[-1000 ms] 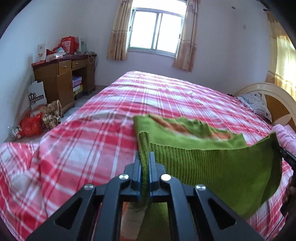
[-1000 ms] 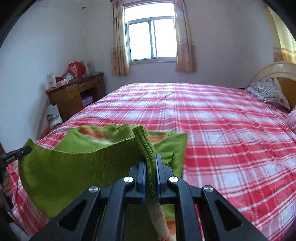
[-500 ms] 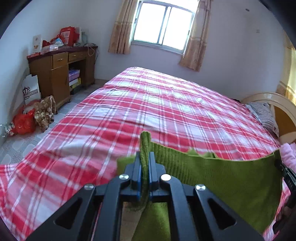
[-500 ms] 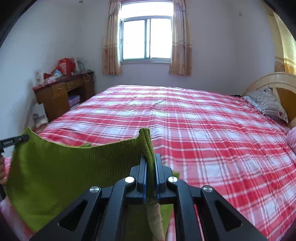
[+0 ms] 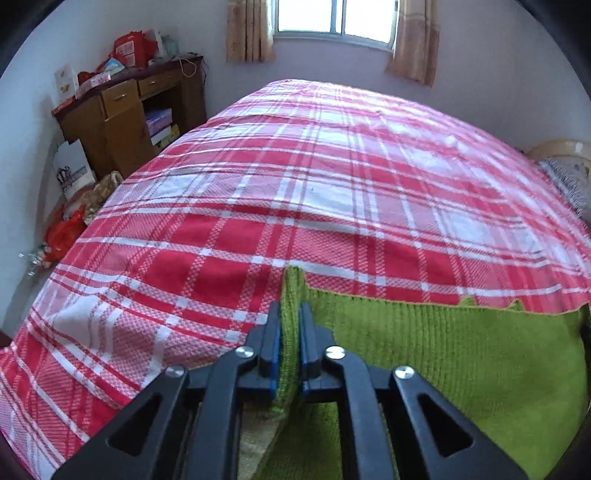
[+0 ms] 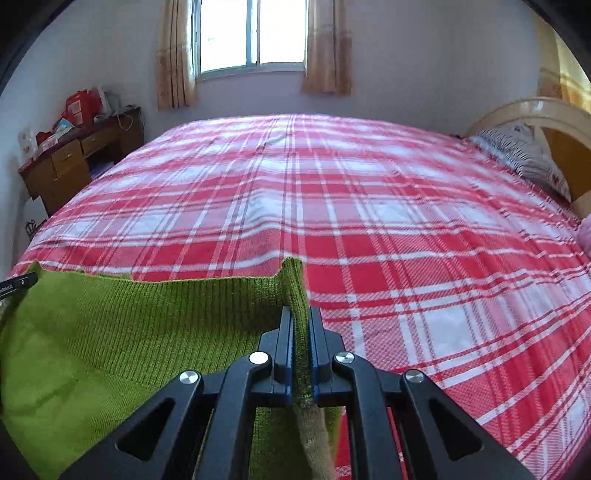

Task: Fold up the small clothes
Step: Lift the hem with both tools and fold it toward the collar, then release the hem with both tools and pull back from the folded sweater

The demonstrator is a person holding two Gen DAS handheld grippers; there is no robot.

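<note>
A green knitted garment is stretched between my two grippers over the red plaid bed. My left gripper is shut on the garment's left corner of the ribbed hem. My right gripper is shut on the right corner of the garment. The ribbed edge runs straight between them, low over the bed near its front edge. The left gripper's tip shows at the left edge of the right wrist view. The rest of the garment hangs or lies below, mostly hidden.
A wooden desk with red bags and boxes stands at the left wall. Bags lie on the floor beside the bed. A striped pillow and a cream headboard are at the right. A curtained window is ahead.
Both grippers have carried the hem forward and down toward the bed. The garment's orange-striped part, seen lying ahead a second ago, is now covered by the green layer.
</note>
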